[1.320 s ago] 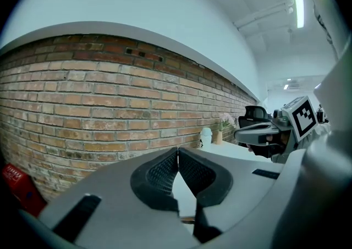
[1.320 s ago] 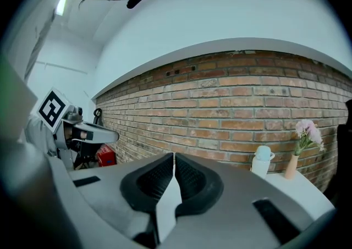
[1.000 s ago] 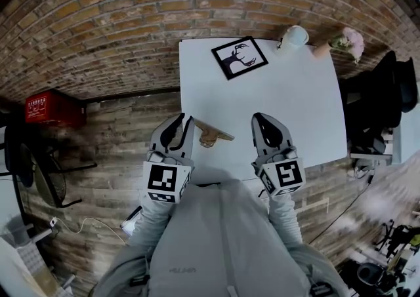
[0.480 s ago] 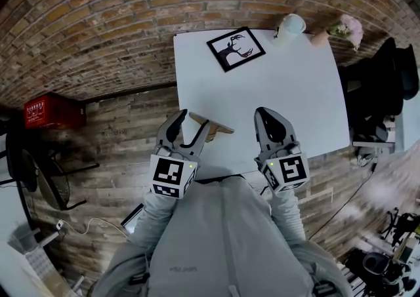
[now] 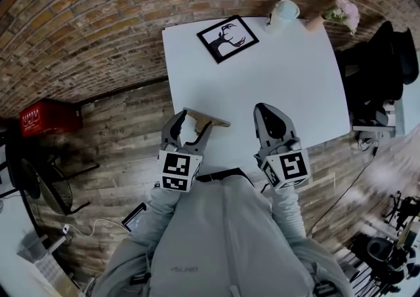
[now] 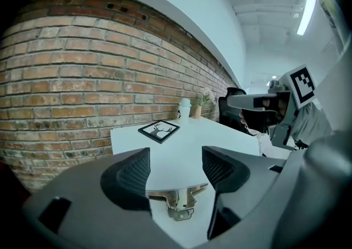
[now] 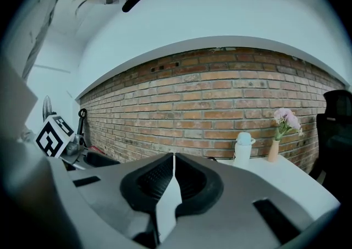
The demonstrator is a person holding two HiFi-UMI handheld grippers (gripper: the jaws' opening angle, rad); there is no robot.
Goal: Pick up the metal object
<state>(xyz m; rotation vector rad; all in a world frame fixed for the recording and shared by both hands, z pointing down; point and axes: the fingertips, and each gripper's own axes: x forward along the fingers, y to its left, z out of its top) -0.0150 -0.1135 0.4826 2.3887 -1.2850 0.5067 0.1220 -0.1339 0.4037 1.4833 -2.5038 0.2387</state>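
The metal object, a flat brass-coloured bracket, lies at the near left edge of the white table. My left gripper hangs just over it, jaws opening, the pads apart and not pressing on it. In the left gripper view the metal object shows low between the two pads of my left gripper. My right gripper hovers over the table's near edge, shut and empty. The right gripper view shows the pads of my right gripper closed together with nothing between them.
A black-framed deer picture lies at the table's far left. A white cup and a vase of pink flowers stand at the far edge by the brick wall. A black chair is at the right, a red crate on the floor at the left.
My left gripper's jaws have gone from shut to wide apart around the metal object. The right gripper stays shut. The head view has shifted a little.
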